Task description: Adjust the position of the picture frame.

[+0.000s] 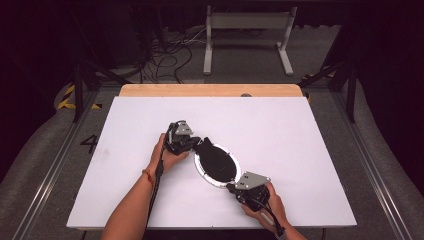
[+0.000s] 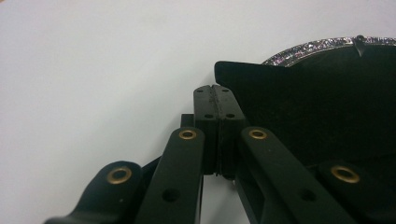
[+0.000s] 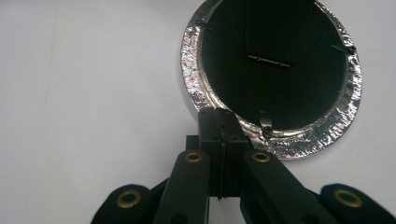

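Black disc (image 1: 216, 161) far end hidden under left gripper (image 1: 192, 144) in high view; near rim covered by right gripper (image 1: 231, 188). Left gripper view: disc cut off by right edge, foil rim (image 2: 308, 46) seen as short arc. Right gripper view: disc top cut by upper edge; whether right gripper (image 3: 223, 122) pinches foil rim (image 3: 322, 135) or just overlaps it unclear. Small clips on rim too small to identify. Person's forearms cut by bottom edge.
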The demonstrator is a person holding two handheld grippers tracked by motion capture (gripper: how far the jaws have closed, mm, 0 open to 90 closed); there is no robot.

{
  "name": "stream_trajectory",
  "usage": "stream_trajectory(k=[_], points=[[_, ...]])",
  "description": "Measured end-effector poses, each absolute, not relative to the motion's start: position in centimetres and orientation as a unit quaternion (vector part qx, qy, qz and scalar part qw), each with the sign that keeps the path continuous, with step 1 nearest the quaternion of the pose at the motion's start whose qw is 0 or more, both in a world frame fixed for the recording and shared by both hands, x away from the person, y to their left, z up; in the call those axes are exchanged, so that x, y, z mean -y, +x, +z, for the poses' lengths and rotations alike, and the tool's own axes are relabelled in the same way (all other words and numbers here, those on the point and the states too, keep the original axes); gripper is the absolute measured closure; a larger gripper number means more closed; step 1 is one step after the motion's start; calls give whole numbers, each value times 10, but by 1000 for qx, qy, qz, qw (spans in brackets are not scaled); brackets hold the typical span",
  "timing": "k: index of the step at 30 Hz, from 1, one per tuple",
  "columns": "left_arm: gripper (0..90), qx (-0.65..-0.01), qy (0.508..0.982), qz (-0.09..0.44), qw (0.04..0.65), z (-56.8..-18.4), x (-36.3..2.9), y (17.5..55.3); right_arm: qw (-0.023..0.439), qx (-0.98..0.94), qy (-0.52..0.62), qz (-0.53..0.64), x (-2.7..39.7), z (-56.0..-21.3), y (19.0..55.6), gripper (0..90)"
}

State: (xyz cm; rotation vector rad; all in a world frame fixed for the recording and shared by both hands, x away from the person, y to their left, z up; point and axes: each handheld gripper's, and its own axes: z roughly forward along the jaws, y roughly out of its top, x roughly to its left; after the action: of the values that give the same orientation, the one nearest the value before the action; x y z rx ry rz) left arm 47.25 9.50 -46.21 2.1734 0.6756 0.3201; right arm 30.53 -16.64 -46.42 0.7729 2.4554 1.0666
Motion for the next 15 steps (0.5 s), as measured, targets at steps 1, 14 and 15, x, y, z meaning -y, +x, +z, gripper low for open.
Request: stream_trajectory(k=[1, 14, 15], points=[[900, -268, 863, 124, 410, -462, -96, 472, 179, -867, 273, 376, 166, -464, 305, 900], [900, -265, 875, 98, 393, -458, -112, 465, 192, -862, 289, 371, 173, -464, 310, 900], [900, -262, 879, 98, 385, -456, -114, 462, 196, -860, 294, 368, 175, -464, 311, 900]])
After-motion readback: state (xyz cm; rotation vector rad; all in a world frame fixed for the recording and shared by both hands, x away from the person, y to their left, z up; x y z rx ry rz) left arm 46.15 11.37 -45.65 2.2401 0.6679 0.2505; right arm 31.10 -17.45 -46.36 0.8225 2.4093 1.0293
